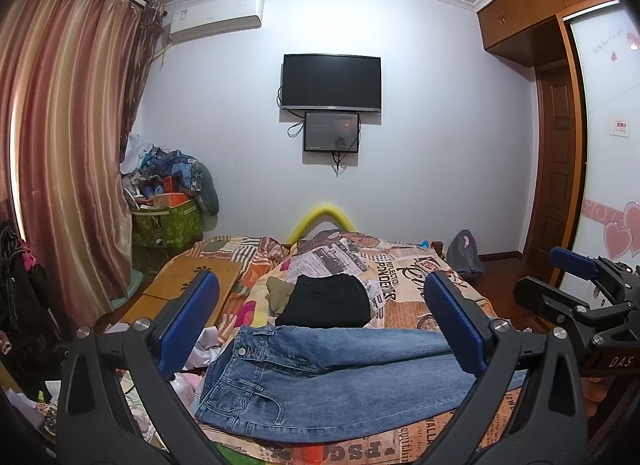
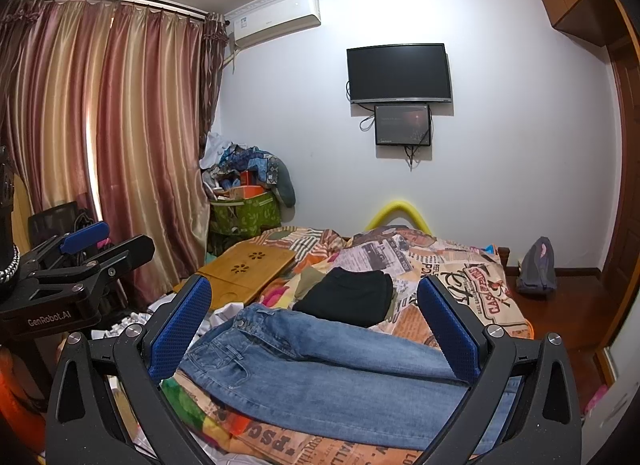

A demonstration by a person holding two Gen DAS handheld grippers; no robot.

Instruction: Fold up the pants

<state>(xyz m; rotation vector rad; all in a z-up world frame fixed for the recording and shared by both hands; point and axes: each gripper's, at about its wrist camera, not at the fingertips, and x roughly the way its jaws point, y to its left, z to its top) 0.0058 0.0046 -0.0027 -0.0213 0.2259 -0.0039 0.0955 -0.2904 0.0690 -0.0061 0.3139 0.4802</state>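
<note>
Left wrist view: blue jeans [image 1: 332, 377] are lying flat across a newspaper-print quilt [image 1: 420, 277] on the bed, waistband to the left. A folded black garment [image 1: 326, 301] is resting just behind them. The left gripper [image 1: 320, 325] and right gripper [image 2: 316, 325] are both hovering above, fingers spread apart, gripping nothing.

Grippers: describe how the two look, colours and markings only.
Both are black, angular frames with silver bolts and blue textured pads. The left gripper appears in the right view with "GenRobot.AI" printed in white on its side. The right gripper shows "DAS" lettering in the left view.
</note>
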